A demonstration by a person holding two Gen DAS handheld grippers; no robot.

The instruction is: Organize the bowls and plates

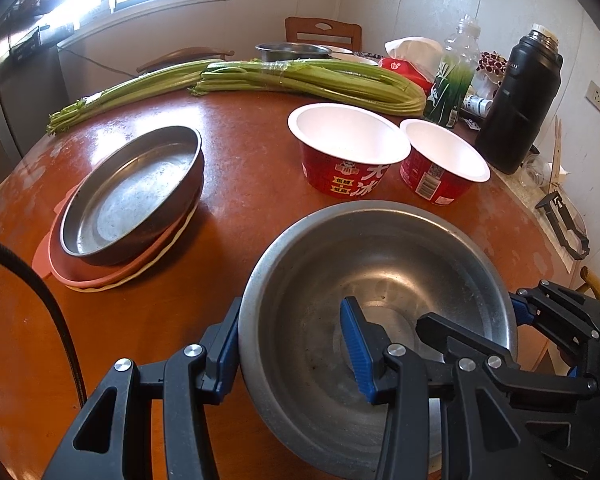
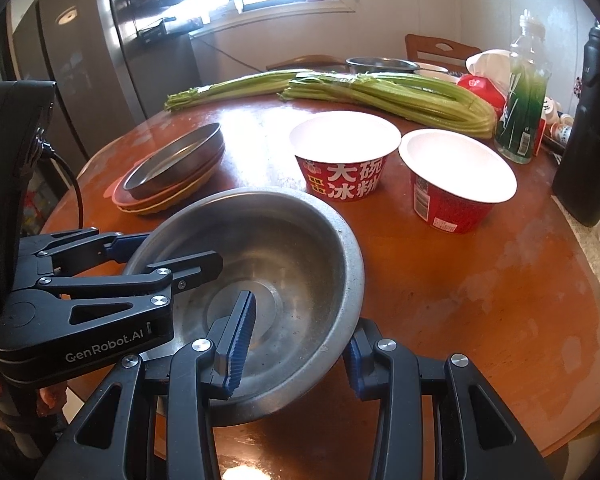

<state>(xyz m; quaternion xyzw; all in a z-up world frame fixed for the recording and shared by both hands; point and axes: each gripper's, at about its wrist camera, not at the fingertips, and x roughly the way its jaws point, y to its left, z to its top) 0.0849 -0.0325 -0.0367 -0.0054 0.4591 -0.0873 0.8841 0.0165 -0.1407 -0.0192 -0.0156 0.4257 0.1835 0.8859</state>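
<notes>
A large steel bowl [image 1: 380, 280] [image 2: 268, 248] sits at the near edge of the round wooden table [image 1: 240, 184]. My left gripper [image 1: 290, 344] straddles its left rim, one finger outside and one inside, jaws wide. My right gripper [image 2: 296, 344] straddles its right rim the same way, also seen in the left wrist view [image 1: 518, 314]. A steel pan [image 1: 136, 192] [image 2: 176, 160] rests on stacked pink and yellow plates [image 1: 112, 272] at the left. Two red paper bowls [image 1: 348, 148] [image 1: 444, 160] stand beyond.
Celery bundles [image 1: 260, 80] lie across the far table. A green bottle [image 1: 454, 76], black thermos [image 1: 520, 100], red bag and another steel bowl [image 1: 292, 51] stand at the back right. A fridge [image 2: 80, 60] stands left.
</notes>
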